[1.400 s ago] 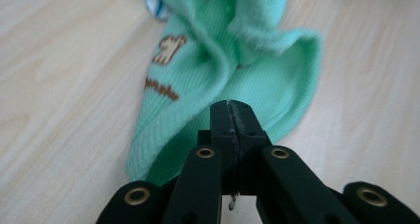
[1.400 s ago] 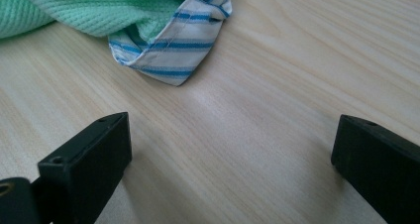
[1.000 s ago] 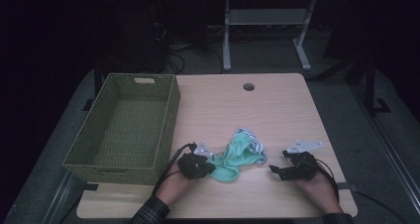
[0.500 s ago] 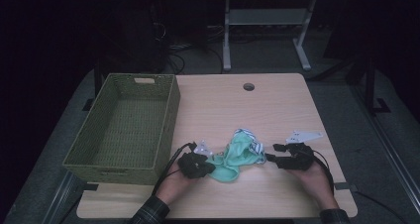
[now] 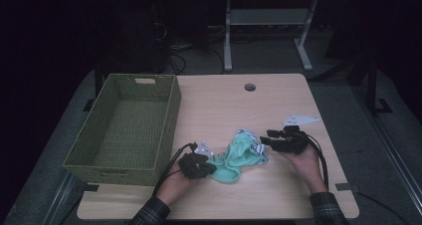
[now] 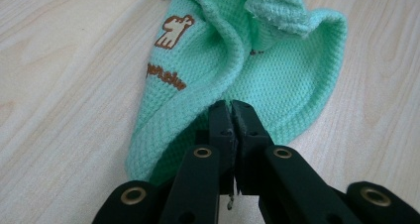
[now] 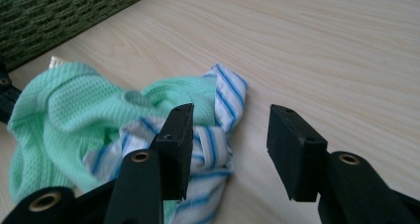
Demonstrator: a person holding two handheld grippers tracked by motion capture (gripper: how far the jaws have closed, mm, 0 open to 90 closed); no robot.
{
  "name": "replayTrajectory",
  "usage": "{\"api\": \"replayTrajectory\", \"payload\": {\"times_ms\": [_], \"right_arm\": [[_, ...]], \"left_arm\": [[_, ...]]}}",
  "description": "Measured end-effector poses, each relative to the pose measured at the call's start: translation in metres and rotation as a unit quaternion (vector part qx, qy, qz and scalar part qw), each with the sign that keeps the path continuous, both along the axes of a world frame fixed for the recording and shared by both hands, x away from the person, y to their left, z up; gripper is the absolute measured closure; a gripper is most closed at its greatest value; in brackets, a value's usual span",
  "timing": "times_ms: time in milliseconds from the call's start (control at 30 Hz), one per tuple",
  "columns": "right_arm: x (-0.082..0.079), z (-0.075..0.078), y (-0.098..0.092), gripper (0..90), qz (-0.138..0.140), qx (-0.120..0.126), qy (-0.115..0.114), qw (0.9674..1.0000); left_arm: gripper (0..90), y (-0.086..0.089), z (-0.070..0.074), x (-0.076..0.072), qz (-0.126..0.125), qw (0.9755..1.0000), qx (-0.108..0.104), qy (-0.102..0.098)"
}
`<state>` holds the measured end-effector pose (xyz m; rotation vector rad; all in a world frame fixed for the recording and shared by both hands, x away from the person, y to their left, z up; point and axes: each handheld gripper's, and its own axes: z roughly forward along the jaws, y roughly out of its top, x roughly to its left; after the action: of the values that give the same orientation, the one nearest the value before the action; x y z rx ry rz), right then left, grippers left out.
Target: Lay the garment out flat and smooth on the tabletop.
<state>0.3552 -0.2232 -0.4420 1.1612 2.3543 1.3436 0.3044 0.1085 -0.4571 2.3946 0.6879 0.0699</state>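
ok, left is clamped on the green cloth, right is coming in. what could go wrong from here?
1. The right gripper, jaws just closing with nothing pinched yet, straddles the blue-striped white fabric edge: it may close on bare table.
2. The left gripper pinches only a fold of the mint-green waffle-knit cloth, which could slip out when pulled.
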Motion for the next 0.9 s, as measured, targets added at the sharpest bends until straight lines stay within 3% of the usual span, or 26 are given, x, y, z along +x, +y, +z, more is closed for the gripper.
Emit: {"api": "replayTrajectory", "payload": {"times_ms": [233, 433, 567, 767, 900], "right_arm": [[0.012, -0.013, 0.02, 49.9, 0.022, -0.002, 0.025, 0.9994], [0.014, -0.028, 0.034, 47.4, 0.039, -0.041, 0.047, 0.9973], [0.013, -0.031, 0.035, 49.0, 0.04, -0.044, 0.052, 0.9969], [0.011, -0.034, 0.034, 61.4, 0.046, -0.037, 0.051, 0.9969], [0.008, -0.031, 0.038, 73.3, 0.054, -0.047, 0.044, 0.9965]], "left_arm": [[87.4, -0.001, 0.0, -0.001, 0.0, 1.0, 0.004, -0.003], [87.3, -0.001, 0.0, -0.001, 0.0, 1.0, 0.004, -0.003], [87.2, -0.001, 0.0, -0.001, 0.003, 1.0, 0.001, -0.002], [87.2, -0.002, 0.0, 0.0, 0.003, 1.0, -0.001, 0.001], [87.3, -0.002, 0.0, 0.0, 0.002, 1.0, 0.001, 0.001]]}}
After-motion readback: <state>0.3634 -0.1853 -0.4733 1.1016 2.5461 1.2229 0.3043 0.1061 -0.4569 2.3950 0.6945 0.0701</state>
